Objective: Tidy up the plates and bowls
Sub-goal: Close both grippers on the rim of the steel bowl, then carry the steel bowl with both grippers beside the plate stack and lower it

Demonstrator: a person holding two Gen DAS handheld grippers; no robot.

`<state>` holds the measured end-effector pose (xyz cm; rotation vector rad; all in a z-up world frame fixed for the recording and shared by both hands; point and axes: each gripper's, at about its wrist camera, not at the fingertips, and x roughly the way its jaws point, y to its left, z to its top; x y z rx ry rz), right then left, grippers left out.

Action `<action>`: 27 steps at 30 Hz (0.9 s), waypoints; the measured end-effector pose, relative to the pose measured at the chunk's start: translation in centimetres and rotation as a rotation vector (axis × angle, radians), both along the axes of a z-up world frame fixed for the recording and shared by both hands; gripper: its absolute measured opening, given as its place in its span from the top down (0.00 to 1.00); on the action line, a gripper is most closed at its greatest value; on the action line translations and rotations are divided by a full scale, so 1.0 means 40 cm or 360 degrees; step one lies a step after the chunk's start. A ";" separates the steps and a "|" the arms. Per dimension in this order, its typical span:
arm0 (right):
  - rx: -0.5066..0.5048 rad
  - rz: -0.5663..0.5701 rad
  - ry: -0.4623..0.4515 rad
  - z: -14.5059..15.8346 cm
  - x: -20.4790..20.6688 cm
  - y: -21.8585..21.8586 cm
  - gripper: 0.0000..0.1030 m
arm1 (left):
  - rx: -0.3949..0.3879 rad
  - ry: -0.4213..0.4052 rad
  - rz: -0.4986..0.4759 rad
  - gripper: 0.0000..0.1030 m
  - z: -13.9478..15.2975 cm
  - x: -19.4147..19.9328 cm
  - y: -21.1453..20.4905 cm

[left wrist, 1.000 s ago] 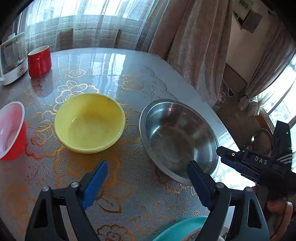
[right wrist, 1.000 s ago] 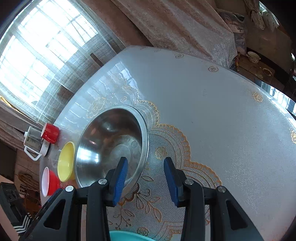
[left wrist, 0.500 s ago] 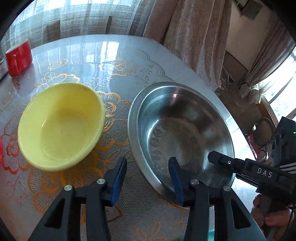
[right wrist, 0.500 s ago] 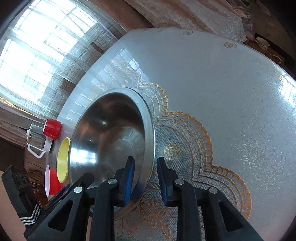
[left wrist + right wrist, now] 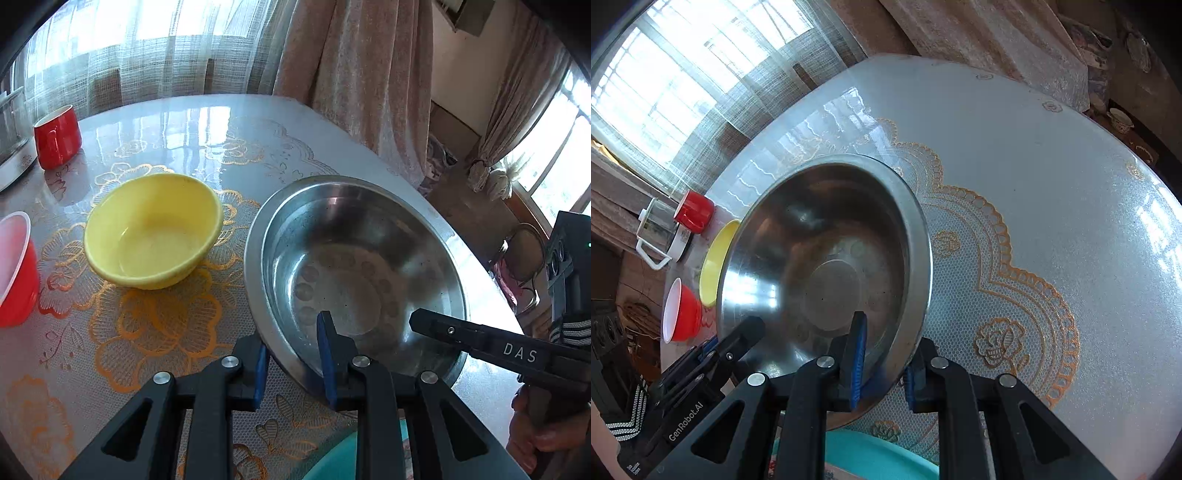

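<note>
Steel bowl (image 5: 354, 266) is sitting on the table (image 5: 184, 122), on the lace-patterned cover, right of the yellow bowl (image 5: 151, 229) and just beside it. I'm closing my left gripper (image 5: 291, 363) on its near rim: one blue pad is sitting inside the bowl, the other outside against the wall, rim between them. My right gripper (image 5: 881, 360) is closing on another part of the same rim, inner pad inside the bowl, outer pad outside, both pressing the metal.

Writing: right gripper's finger (image 5: 480, 341) is showing "DAS" in white in the left wrist view; left gripper's body (image 5: 683, 417) is reading "GenRobot.AI" in the right wrist view.

Red bowl (image 5: 14, 269) with a white inside is standing left of the yellow one, apart from it. Red mug (image 5: 57, 136) is standing farther back by a glass kettle (image 5: 659, 229) on a white base, any print on it too small to read. Teal dish edge (image 5: 879, 458) is peeking in at the bottom of both views, near side of the steel bowl. My hand (image 5: 543, 432) is gripping the right gripper's handle at lower right.
</note>
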<state>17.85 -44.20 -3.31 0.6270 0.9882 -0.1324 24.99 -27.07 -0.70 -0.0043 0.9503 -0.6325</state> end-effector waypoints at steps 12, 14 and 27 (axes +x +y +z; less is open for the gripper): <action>-0.0154 0.0044 -0.0214 0.126 -0.142 0.167 0.83 | -0.0134 -0.0235 0.0124 0.76 0.102 -0.167 0.184; -0.0167 0.0055 -0.0247 0.141 -0.169 0.198 0.83 | -0.0159 -0.0256 0.0149 0.76 0.114 -0.193 0.216; -0.0201 0.0187 -0.0399 0.173 -0.282 0.398 0.83 | -0.0252 -0.0277 0.0316 0.76 0.108 -0.342 0.433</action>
